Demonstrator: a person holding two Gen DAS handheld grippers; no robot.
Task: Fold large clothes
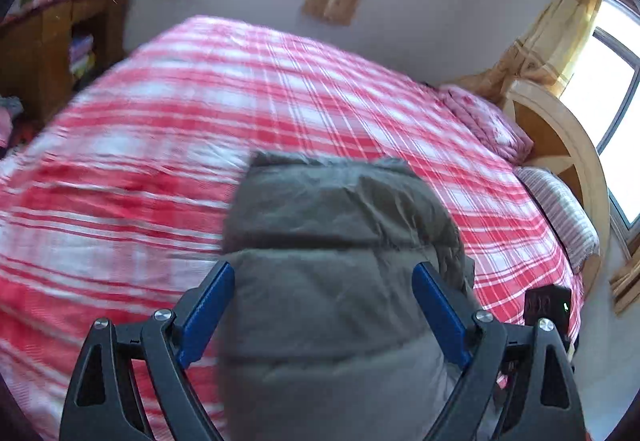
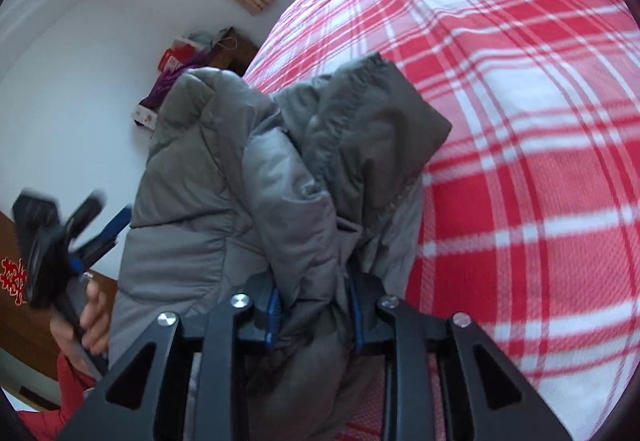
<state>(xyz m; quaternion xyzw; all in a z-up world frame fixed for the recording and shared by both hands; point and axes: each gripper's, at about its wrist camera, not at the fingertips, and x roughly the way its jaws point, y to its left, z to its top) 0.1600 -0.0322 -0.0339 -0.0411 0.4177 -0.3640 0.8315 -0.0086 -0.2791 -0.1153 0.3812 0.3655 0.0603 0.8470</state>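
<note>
gripping grey jacket (image 2: 280, 177), right gripper (image 2: 314, 315) angled down; left gripper (image 1: 324, 307) spread

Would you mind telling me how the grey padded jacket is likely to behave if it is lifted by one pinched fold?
The grey padded jacket probably flops: it already sags in folds around the right gripper. Its puffy quilting suggests it is light for its bulk. The sheen on its shell hints that it may slip on the plaid bedcover.

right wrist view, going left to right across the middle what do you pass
left tool in a hand → grey puffer jacket bunched up, pinched low down by the right tool → red and white plaid bedcover
</note>
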